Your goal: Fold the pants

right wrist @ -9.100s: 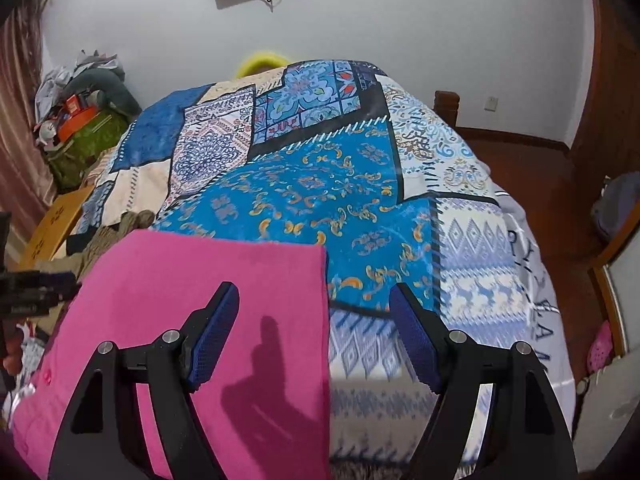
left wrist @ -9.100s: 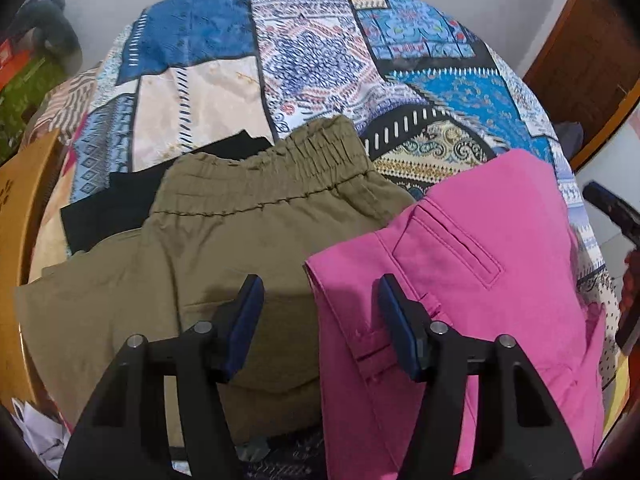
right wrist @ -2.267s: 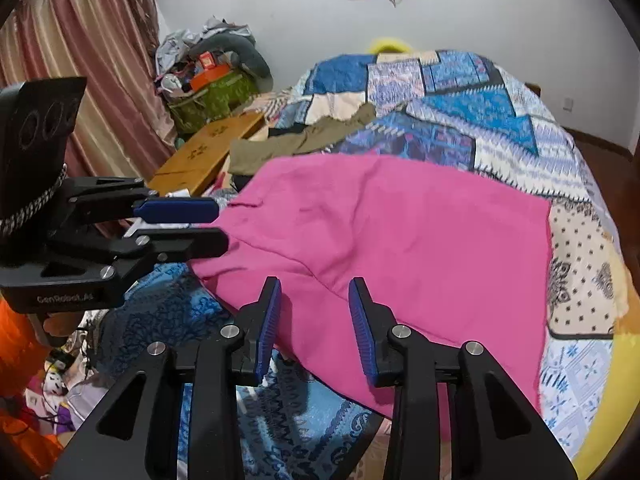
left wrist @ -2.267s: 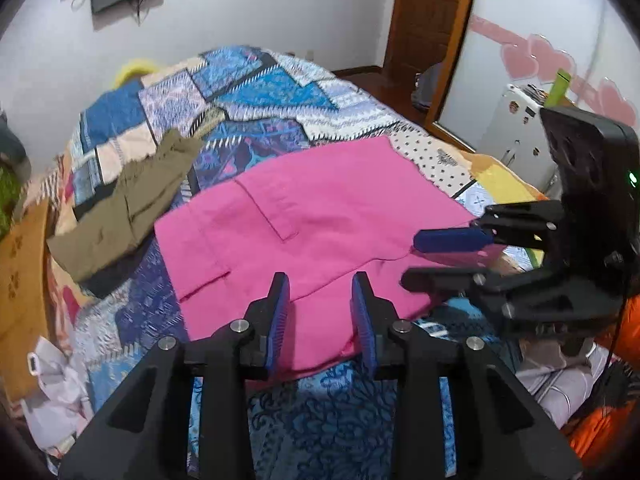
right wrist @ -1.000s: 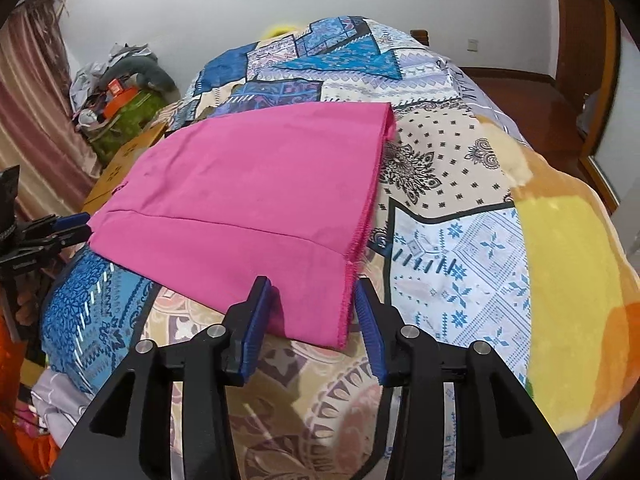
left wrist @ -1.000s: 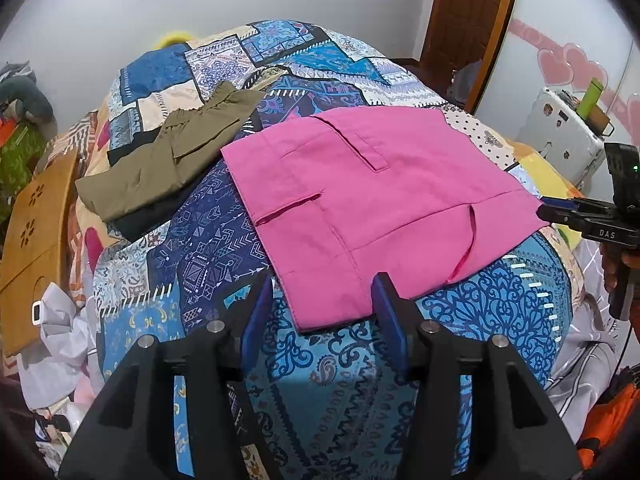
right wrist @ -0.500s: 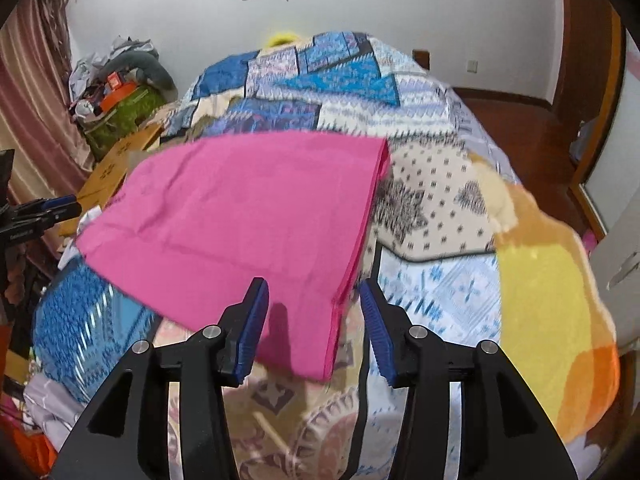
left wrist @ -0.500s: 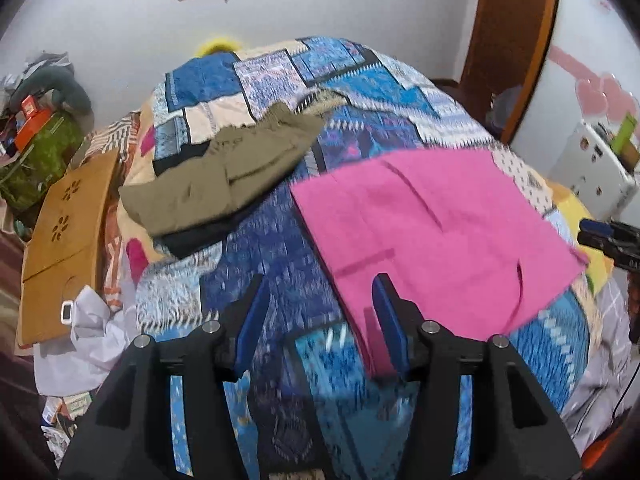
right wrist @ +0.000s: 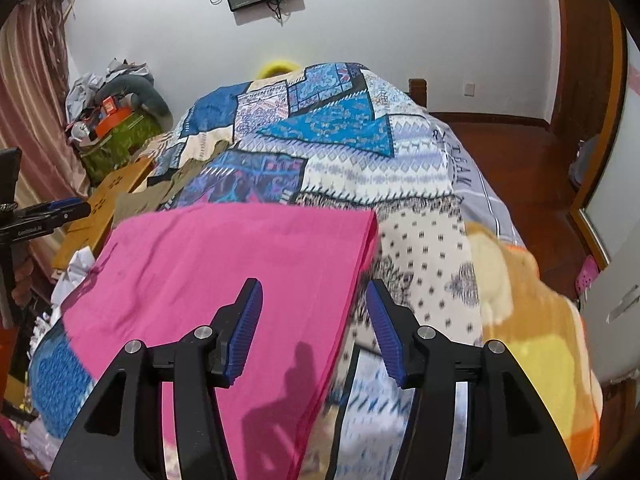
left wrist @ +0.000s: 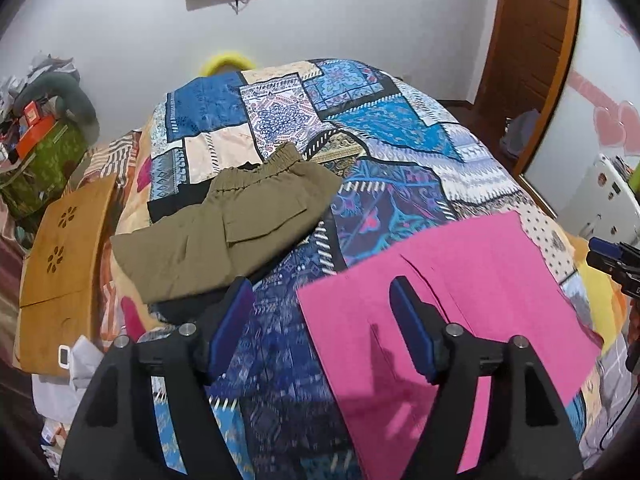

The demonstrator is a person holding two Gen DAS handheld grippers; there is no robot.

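- The pink pants (left wrist: 452,300) lie spread flat on the patchwork bedspread (left wrist: 360,128), toward the near end of the bed. No part of them is in either of my jaws.
- My left gripper (left wrist: 322,320) hovers over the left edge of the pants. Its jaws stand wide apart and hold nothing; one blue pad is over the bedspread, the other over pink cloth.
- My right gripper (right wrist: 314,330) hovers over the right edge of the pants. Its jaws are likewise spread and hold nothing, straddling the hem line where pink cloth meets the dotted patch of bedspread.
- Both grippers point forward along the bed, tilted down toward the cloth, one at each side of the garment.
- Handling judgement: the cloth looks thin, light and limp. It should drape and sag wherever unsupported, and may drag on the bedspread rather than slide freely.
- Grip judgement: take hold at the edges or corners, pinching all layers together. A hold in mid-panel would likely lift one layer only and bunch the cloth.
- A slit or seam line (left wrist: 424,276) shows in the pink panel; keep the layers aligned there.
- The olive shorts (left wrist: 236,228) lie well apart, further up the bed, over a dark garment. They should not interfere.
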